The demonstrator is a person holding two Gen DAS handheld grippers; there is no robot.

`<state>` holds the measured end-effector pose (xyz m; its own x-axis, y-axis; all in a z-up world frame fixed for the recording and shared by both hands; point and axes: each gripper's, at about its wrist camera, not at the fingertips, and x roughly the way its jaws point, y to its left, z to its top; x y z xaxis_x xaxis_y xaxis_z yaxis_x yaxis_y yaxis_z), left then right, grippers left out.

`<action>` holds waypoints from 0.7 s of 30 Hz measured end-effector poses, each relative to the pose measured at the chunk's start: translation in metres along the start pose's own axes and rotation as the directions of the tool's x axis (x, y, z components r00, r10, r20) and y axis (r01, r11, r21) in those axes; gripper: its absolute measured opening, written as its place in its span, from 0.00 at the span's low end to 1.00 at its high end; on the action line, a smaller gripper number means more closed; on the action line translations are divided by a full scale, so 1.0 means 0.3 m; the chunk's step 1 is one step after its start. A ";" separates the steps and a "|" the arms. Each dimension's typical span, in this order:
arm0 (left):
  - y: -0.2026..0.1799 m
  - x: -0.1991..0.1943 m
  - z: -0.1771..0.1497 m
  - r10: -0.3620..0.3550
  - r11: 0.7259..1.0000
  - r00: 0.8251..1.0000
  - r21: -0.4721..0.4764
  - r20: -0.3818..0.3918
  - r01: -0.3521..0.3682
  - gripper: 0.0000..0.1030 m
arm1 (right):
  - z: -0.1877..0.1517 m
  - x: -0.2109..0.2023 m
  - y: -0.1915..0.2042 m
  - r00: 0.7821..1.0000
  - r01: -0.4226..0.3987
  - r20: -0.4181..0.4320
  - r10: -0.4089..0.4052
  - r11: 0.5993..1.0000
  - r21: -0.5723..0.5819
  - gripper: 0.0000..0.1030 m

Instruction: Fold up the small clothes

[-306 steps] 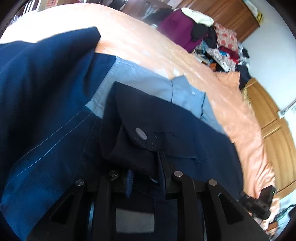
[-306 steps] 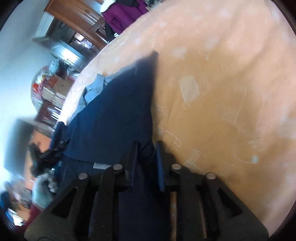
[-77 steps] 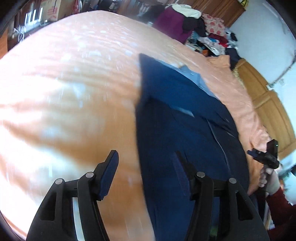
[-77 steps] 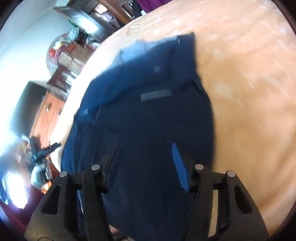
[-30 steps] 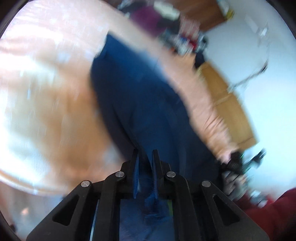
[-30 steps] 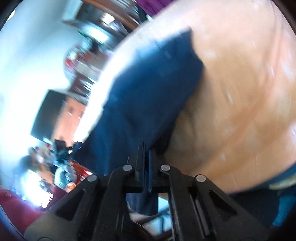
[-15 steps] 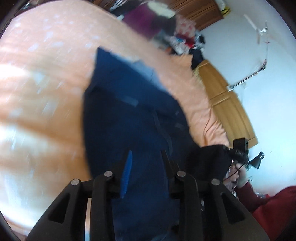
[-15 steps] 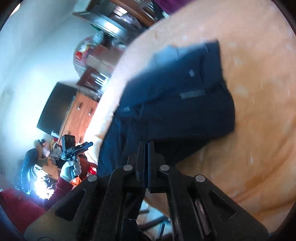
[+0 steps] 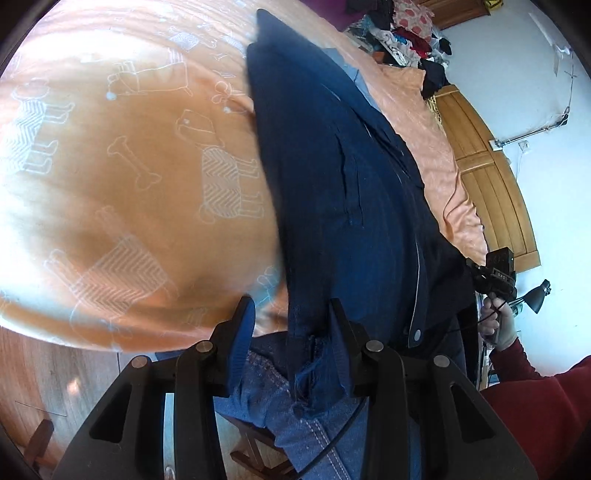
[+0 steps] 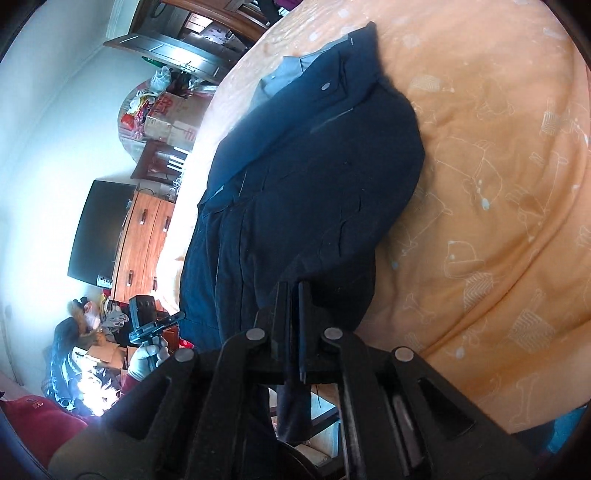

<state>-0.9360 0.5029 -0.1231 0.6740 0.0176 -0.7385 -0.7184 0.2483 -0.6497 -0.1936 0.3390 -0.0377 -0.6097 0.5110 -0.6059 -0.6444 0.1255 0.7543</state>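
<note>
A dark navy jacket (image 9: 332, 177) with a pale blue collar (image 10: 280, 75) lies lengthwise on the orange bed cover (image 9: 122, 155), its hem hanging over the near edge. My left gripper (image 9: 291, 325) is open at that hem; the frayed corner hangs loose between the fingers, against the right finger (image 9: 338, 332). My right gripper (image 10: 291, 295) is shut on the jacket (image 10: 314, 166) at the other hem corner, and a strip of cloth dangles below the jaws. Each view shows the other gripper held in a hand at the bed's edge.
Dog-and-bone print covers the orange bed cover (image 10: 498, 184). Wooden wardrobe doors (image 9: 484, 177) and a clothes pile (image 9: 402, 26) stand beyond the bed. A dresser (image 10: 142, 236) with a black TV (image 10: 98, 229) is to the side. Jeans (image 9: 295, 417) and a red sleeve (image 9: 535, 406) are close below.
The left gripper, shut on the hem a second ago, has opened. The right gripper stays shut on the cloth. The jacket now lies flatter and straighter along the bed.
</note>
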 end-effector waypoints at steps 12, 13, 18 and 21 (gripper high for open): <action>-0.139 0.064 0.060 -0.061 0.998 0.997 0.012 0.055 0.060 0.14 | -0.010 -0.015 0.051 0.999 0.023 0.025 -0.022 0.999 -0.039 0.00; -0.154 0.043 0.074 -0.101 0.995 0.991 0.004 0.091 0.101 0.14 | 0.005 -0.036 0.064 0.998 -0.009 0.055 0.011 0.999 -0.031 0.00; -0.250 -0.057 0.228 -0.299 0.953 0.916 0.032 0.268 0.302 0.14 | 0.168 -0.105 0.140 0.977 -0.146 0.154 0.151 0.988 -0.042 0.00; -0.321 -0.093 0.427 -0.374 0.926 0.863 0.087 0.340 0.368 0.12 | 0.339 -0.114 0.171 0.963 -0.175 0.196 0.184 0.983 -0.061 0.00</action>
<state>-0.8636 0.6024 -0.0167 0.9089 0.2517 -0.3325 -0.4025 0.3207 -0.8574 -0.1589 0.4145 0.0473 -0.6151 0.6822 -0.3952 -0.5547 -0.0183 0.8319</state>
